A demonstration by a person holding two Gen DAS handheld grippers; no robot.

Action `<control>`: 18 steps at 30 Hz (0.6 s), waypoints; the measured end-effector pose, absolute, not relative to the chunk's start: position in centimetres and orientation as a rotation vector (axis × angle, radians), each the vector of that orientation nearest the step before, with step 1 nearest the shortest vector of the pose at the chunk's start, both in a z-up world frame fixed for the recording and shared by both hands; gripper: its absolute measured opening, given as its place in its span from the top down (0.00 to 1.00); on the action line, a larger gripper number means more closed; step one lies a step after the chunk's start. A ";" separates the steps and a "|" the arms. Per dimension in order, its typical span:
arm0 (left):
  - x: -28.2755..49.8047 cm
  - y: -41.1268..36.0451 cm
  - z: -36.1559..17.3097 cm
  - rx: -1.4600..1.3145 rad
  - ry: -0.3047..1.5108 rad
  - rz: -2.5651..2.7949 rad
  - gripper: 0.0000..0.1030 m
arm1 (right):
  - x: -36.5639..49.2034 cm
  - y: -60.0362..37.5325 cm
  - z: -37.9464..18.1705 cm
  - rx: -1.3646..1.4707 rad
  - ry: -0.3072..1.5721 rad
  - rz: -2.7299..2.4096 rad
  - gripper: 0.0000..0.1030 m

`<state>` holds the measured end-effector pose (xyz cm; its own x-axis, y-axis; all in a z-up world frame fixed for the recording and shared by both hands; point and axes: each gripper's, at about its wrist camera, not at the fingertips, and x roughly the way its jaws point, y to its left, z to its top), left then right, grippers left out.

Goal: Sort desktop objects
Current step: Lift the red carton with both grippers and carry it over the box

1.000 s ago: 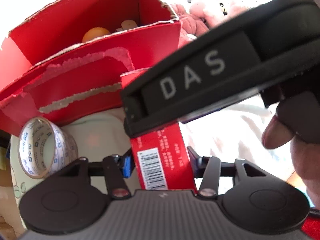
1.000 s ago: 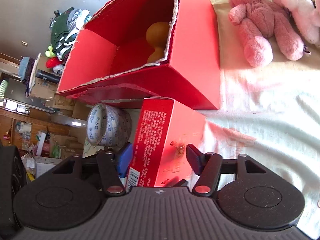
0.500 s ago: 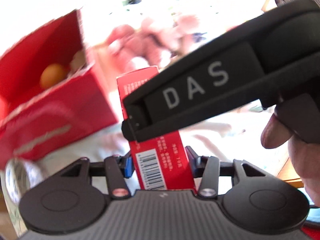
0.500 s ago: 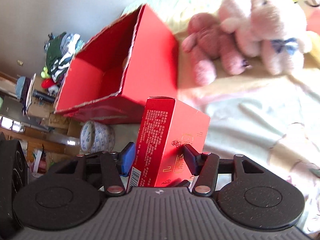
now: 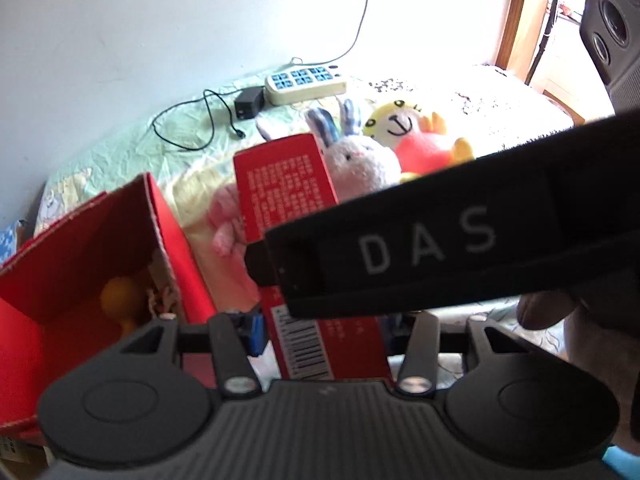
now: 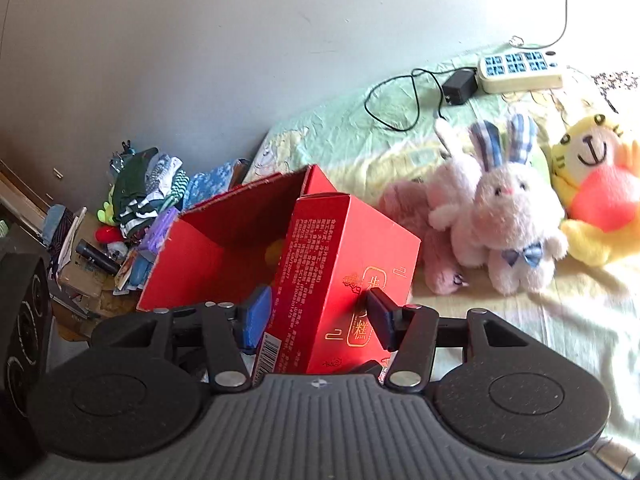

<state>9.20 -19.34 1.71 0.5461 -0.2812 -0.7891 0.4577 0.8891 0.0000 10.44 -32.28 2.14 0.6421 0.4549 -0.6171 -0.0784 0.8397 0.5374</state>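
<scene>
Small red box (image 6: pixel 344 280) held upright in air, both hand-held grippers clamped on its lower part: right hand-held gripper (image 6: pixel 316 320) on broad faces, left hand-held gripper (image 5: pixel 324 332) on barcode end. Open red carton (image 6: pixel 224 248) just left of box, orange thing (image 5: pixel 120 300) inside. Plush rabbit (image 6: pixel 512 232) and yellow plush (image 6: pixel 596 188) right of box, on bed (image 6: pixel 540 312). Power strip (image 6: pixel 520 68) beyond box near wall

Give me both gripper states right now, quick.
Left gripper: shut on the red carton, at its narrow sides.
Right gripper: shut on the same red carton, across its wider faces.
</scene>
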 end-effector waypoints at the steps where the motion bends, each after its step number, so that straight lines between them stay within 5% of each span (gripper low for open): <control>1: 9.4 -18.8 2.3 0.215 0.879 -0.431 0.53 | 10.8 -32.0 2.6 0.487 0.805 0.332 0.46; 10: 12.2 -11.4 5.8 0.211 0.820 -0.316 0.53 | 16.1 -25.6 5.9 0.433 0.718 0.444 0.45; 18: 12.3 -5.7 2.5 0.143 0.930 -0.260 0.53 | 21.1 -18.1 3.3 0.385 0.808 0.507 0.45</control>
